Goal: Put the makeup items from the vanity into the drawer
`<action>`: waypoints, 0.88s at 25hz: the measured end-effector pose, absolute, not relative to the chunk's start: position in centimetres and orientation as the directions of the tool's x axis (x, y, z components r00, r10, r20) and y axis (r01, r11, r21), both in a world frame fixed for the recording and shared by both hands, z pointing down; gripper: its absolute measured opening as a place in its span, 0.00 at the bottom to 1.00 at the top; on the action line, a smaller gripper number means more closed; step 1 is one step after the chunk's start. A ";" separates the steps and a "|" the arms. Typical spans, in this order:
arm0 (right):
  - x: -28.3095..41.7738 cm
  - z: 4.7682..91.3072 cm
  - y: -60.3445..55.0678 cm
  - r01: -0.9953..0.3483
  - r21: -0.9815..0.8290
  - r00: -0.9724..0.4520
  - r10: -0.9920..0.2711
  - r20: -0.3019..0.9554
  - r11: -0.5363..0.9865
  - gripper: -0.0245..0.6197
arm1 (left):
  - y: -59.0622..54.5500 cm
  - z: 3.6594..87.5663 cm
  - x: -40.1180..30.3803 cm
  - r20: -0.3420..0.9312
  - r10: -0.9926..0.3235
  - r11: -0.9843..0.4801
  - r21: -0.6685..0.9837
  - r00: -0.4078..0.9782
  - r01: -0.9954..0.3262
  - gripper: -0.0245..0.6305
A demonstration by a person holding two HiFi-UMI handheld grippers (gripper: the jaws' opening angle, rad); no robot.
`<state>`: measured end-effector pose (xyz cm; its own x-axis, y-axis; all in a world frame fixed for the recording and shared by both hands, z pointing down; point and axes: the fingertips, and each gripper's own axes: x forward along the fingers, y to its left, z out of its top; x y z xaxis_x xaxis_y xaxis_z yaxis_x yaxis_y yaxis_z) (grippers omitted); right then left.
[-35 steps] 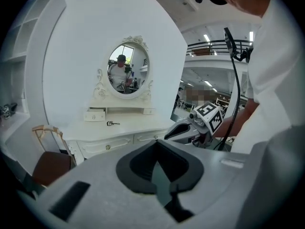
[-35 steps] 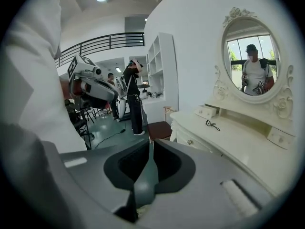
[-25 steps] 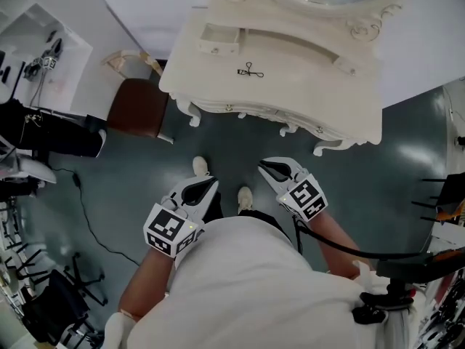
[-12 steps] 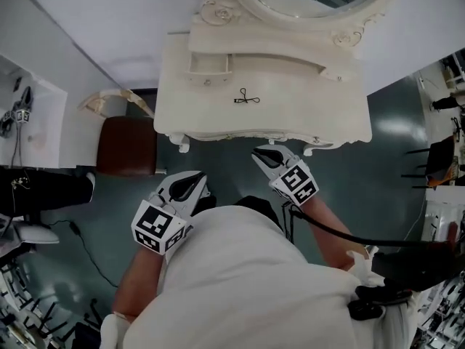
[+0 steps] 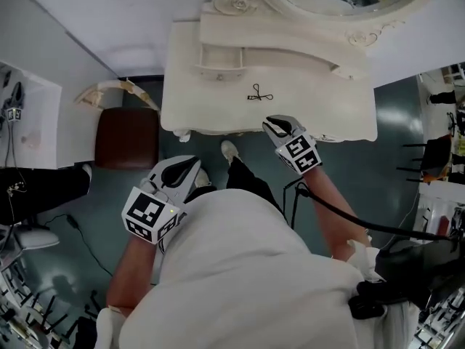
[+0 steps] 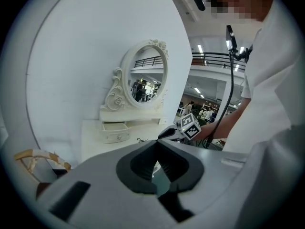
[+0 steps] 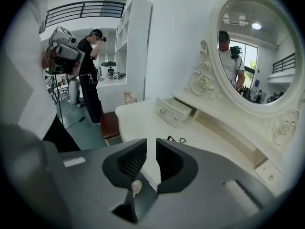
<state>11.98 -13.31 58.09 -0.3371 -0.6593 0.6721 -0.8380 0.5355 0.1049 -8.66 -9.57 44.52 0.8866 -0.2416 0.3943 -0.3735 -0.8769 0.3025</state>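
A cream vanity (image 5: 218, 111) with an oval mirror stands ahead. On its top lies a small black scissor-like makeup tool (image 5: 259, 94), also seen in the right gripper view (image 7: 175, 140). A small drawer (image 5: 218, 60) under the mirror shelf stands pulled out, and I cannot see inside it. My right gripper (image 5: 280, 126) hovers over the vanity's front edge, just short of the tool, its jaws almost together and empty (image 7: 151, 144). My left gripper (image 5: 182, 169) hangs over the floor in front of the vanity, shut on nothing (image 6: 157, 144).
A brown stool (image 5: 127, 137) stands left of the vanity with a pale curved frame (image 5: 109, 93) behind it. White shelving (image 5: 29, 115) lines the left wall. A person in black (image 7: 90, 75) stands by the shelves. A black cable (image 5: 349, 220) trails from my right gripper.
I have stepped closer to the vanity. The right gripper has moved forward from over the floor to the vanity's front edge. The left gripper stays over the floor.
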 end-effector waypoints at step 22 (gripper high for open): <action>15.2 66.9 -24.0 -0.598 0.233 -0.313 -0.491 0.813 0.767 0.07 | -19.0 43.8 -4.5 0.445 -0.391 -0.776 0.310 0.805 -0.549 0.04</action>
<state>15.19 -24.04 66.91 -0.3127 -0.4910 0.8131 -0.5984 0.7666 0.2329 -4.47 -18.98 43.77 0.8054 -0.3913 0.4452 -0.5487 -0.7765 0.3099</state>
